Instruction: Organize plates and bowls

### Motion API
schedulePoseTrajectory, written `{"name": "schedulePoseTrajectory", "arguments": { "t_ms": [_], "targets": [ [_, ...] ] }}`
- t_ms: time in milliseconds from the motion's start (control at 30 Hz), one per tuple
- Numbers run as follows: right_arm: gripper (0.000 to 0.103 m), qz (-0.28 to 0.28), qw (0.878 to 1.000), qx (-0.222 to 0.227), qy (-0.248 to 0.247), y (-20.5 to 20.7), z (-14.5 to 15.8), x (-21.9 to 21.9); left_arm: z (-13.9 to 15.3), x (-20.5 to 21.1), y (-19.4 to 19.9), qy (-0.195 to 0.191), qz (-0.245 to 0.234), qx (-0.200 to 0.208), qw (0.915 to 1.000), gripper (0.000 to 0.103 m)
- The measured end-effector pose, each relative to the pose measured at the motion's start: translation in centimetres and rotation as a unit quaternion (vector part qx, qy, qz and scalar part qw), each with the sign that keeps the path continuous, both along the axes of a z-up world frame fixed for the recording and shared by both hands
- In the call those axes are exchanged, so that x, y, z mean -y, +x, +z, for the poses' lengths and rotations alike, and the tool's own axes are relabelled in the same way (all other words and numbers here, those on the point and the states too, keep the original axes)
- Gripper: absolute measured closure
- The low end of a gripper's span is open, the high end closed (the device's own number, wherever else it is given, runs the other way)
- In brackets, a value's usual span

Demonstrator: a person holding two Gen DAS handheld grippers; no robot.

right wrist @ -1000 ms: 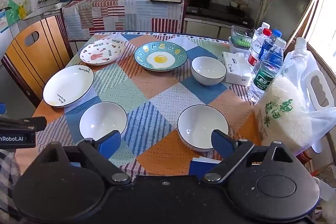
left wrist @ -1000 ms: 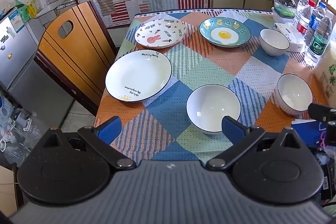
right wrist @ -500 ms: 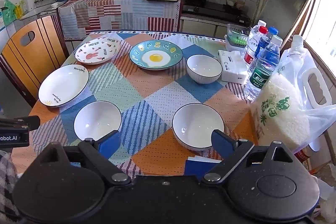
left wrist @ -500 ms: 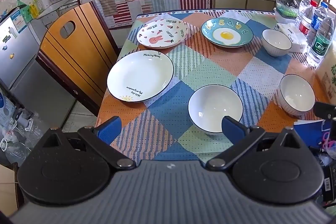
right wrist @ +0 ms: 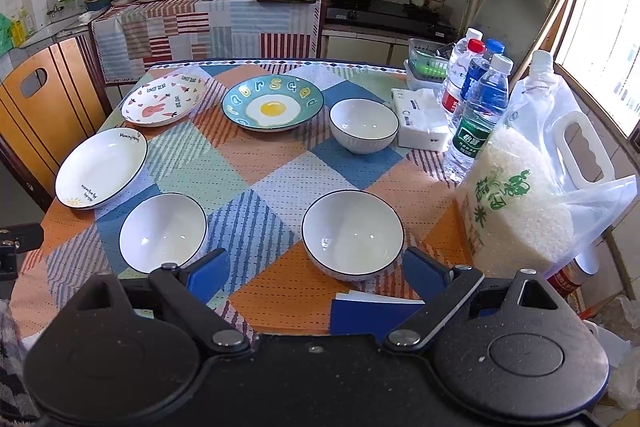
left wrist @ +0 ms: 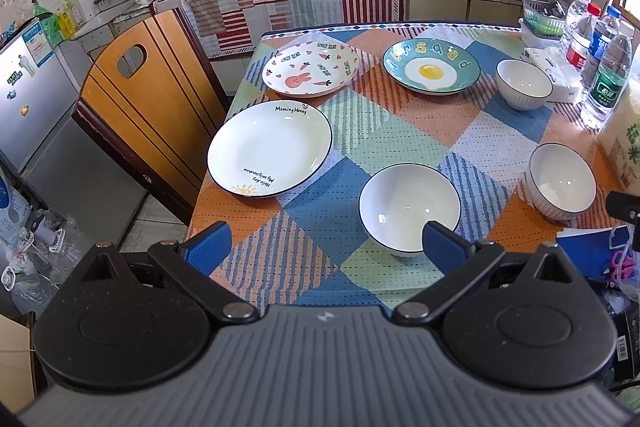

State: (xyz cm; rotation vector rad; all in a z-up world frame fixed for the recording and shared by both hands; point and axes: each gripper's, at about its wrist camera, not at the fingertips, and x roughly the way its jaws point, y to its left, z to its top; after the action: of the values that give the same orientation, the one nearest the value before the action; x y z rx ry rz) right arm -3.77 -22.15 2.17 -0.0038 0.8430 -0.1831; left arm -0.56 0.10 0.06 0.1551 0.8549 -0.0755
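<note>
Six pieces of crockery sat apart from one another on the table with the patchwork cloth (right wrist: 280, 163). Along its left edge lay the large white plate with a dark rim and a small sun (left wrist: 269, 148), and beyond it the white plate printed with a pink rabbit and carrots (left wrist: 310, 73). At the far middle rested the teal plate painted with a fried egg (right wrist: 273, 107), with a white ribbed bowl (right wrist: 364, 125) just to its right, near a white tissue pack (right wrist: 420, 125) and three clear water bottles (right wrist: 476, 119). Two more white dark-rimmed bowls stood at the near edge: the near-left bowl (left wrist: 409, 205) and the near-right bowl (right wrist: 352, 231), close to a clear bag of rice (right wrist: 516, 203). The left gripper (left wrist: 326, 247) hung over the near edge, released, blue fingers spread and empty. The right gripper (right wrist: 316, 273) was likewise spread wide, holding nothing, just short of the near-right bowl.
</note>
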Motion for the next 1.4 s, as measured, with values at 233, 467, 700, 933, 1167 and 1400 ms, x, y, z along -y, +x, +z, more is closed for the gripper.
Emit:
{"name": "schedulePoseTrajectory", "arguments": {
  "t_ms": [233,467,700,933,1167,1400],
  "targets": [
    [0.008,-0.003,1.000,0.006,-0.004,-0.1,0.3,0.0,0.7,0.4,-0.5,-0.009,-0.010,-0.006,0.9999,0.000],
    [0.008,0.000,1.000,0.014,-0.002,-0.3,0.5,-0.1,0.7,0.5,-0.5,-0.005,-0.011,-0.006,0.9999,0.000],
    [0.008,-0.007,0.999,0.033,-0.031,-0.4,0.4,-0.4,0.1,0.8,-0.7,0.009,-0.011,0.003,0.9999,0.000],
    [0.008,-0.009,0.999,0.033,-0.023,-0.3,-0.1,-0.2,-0.9,1.2,-0.7,0.025,-0.016,0.009,0.9995,0.000],
    [0.008,-0.009,0.999,0.040,-0.016,-0.5,-0.3,-0.1,-0.9,0.8,-0.9,0.007,-0.019,0.018,0.9996,0.000],
    [0.007,-0.001,0.999,0.039,-0.016,-0.4,-0.8,-0.1,-1.1,0.4,-0.7,-0.002,-0.012,0.018,0.9998,0.000]
  ]
}}
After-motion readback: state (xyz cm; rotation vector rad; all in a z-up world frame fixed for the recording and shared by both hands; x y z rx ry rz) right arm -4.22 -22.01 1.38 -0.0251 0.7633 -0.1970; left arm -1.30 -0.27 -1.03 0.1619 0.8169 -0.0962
